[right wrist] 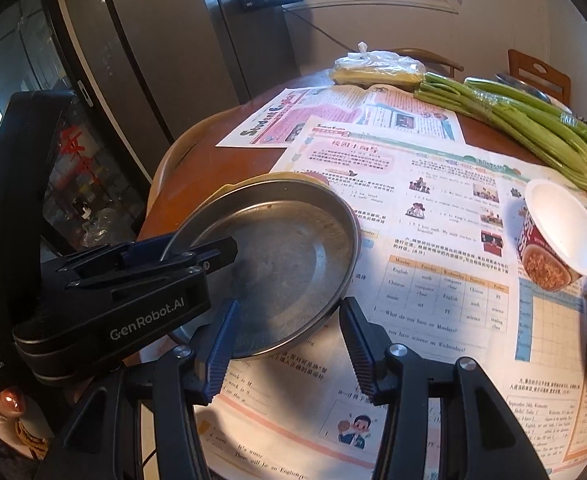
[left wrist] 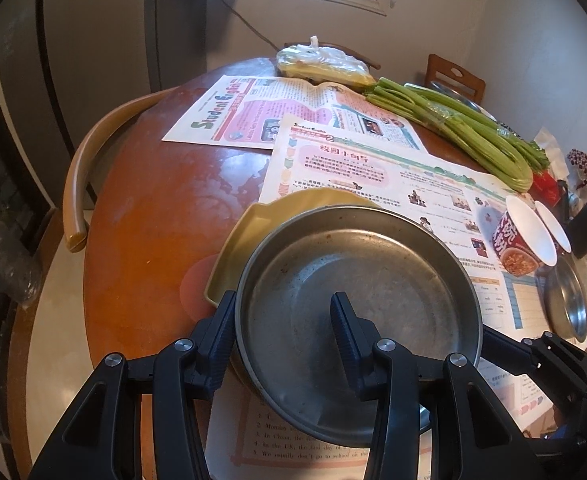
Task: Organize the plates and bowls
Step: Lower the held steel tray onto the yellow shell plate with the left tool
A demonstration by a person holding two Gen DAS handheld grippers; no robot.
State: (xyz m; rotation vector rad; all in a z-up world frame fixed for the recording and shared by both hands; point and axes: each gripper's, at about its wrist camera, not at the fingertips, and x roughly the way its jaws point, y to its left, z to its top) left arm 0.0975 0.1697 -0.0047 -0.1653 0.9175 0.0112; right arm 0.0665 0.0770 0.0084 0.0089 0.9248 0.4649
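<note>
The left gripper (left wrist: 283, 320) is clamped on the near rim of a round, shallow stainless-steel plate (left wrist: 357, 300), one finger outside the wall and one inside the dish. The plate sits tilted over a pale yellow, notched-edge plastic dish (left wrist: 237, 240) on the round reddish wooden table (left wrist: 145, 208); whether the two touch cannot be told.

In the right wrist view, the right gripper (right wrist: 289, 338) hangs above the printed newspaper sheets (right wrist: 433, 280) just beside the plate's near edge, its jaws apart and nothing between them.

To the right stand two red paper noodle cups with white insides (left wrist: 523, 240), tipped on their sides, and beside them another steel bowl (left wrist: 567, 300). Farther back lie a bundle of green celery stalks (left wrist: 453, 128) and a clear plastic bag of yellow food (left wrist: 325, 66).
</note>
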